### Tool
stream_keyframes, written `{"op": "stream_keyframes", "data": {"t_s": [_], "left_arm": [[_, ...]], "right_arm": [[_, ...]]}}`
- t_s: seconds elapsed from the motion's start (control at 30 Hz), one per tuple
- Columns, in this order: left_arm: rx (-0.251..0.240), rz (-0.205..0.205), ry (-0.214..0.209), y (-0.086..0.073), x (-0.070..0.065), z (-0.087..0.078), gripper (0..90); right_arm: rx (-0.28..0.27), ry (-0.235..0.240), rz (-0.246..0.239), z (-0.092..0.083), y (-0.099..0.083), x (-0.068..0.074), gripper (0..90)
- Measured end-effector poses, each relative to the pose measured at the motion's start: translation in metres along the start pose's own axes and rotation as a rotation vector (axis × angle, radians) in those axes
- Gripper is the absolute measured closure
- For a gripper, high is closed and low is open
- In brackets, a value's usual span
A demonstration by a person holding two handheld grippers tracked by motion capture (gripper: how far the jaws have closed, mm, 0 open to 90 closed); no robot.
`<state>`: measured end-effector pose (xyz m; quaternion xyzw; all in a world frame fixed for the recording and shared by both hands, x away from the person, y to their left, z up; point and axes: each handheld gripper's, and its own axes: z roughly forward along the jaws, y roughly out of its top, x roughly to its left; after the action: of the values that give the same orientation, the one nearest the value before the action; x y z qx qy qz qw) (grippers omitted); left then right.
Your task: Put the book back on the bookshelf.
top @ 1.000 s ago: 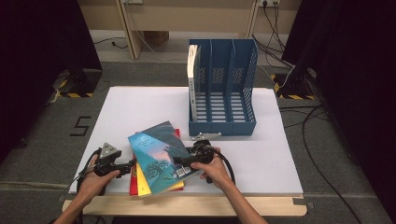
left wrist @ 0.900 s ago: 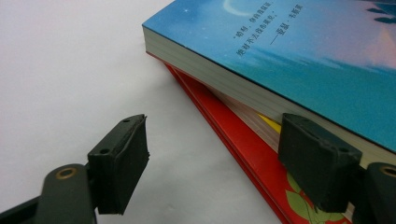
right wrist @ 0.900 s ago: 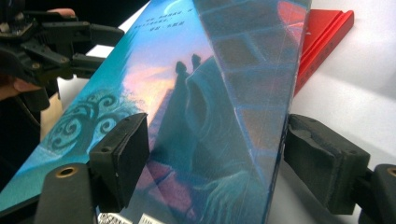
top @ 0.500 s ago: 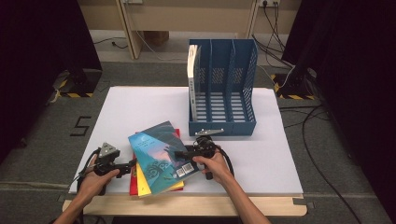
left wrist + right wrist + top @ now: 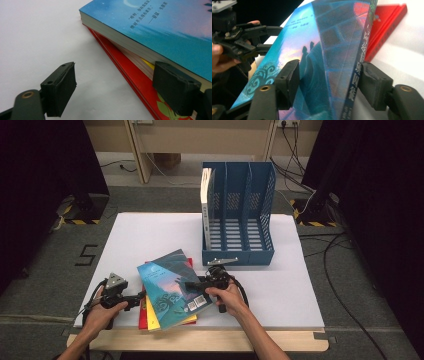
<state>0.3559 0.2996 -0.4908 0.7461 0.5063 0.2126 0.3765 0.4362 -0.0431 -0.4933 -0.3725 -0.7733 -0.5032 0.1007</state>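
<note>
— Books (image 5: 167, 317) in a stack at the near edge of the white counter (image 5: 150, 235), is that right?

— Yes: a blue book (image 5: 172, 287) on top, lying askew, a yellow one and a red book (image 5: 140, 82) under it. The blue one's near right side is tilted up off the stack.

— What has the right claw (image 5: 192, 285) got?

— Its jaws stand on either side of the blue book's spine edge (image 5: 359, 62) and have just been closing. In the right gripper view one pad is against the spine side, the other lies over the cover; I cannot tell whether they press yet.

— And the left claw (image 5: 137, 299)?

— Low on the counter at the stack's left edge. Its jaws have just been opening; they stand apart, one over bare counter, the other just beside the page edges of the stack, gripping nothing.

— Anything farther back?

— A blue file rack (image 5: 239, 215) stands well behind the stack, with one white book (image 5: 205, 190) upright in its leftmost compartment.
</note>
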Motion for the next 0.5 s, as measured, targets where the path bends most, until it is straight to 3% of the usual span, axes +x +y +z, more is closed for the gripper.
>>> {"op": "stream_keyframes", "data": {"t_s": [0.13,0.23,0.33,0.5], "left_arm": [[0.003,0.002,0.005,0.000,0.001,0.001,17.7],[0.006,0.009,0.010,0.000,0.001,0.001,19.1],[0.003,0.012,0.017,0.000,0.001,0.001,19.9],[0.002,0.010,0.011,0.001,0.001,0.002,20.8]], "right_arm": [[-0.020,0.066,-0.012,-0.005,0.002,0.010,40.2],[0.018,0.055,-0.064,-0.003,0.008,0.015,40.1],[0.025,0.052,-0.056,-0.001,0.010,0.012,41.1],[0.084,0.109,-0.036,0.016,0.018,0.010,41.3]]}}
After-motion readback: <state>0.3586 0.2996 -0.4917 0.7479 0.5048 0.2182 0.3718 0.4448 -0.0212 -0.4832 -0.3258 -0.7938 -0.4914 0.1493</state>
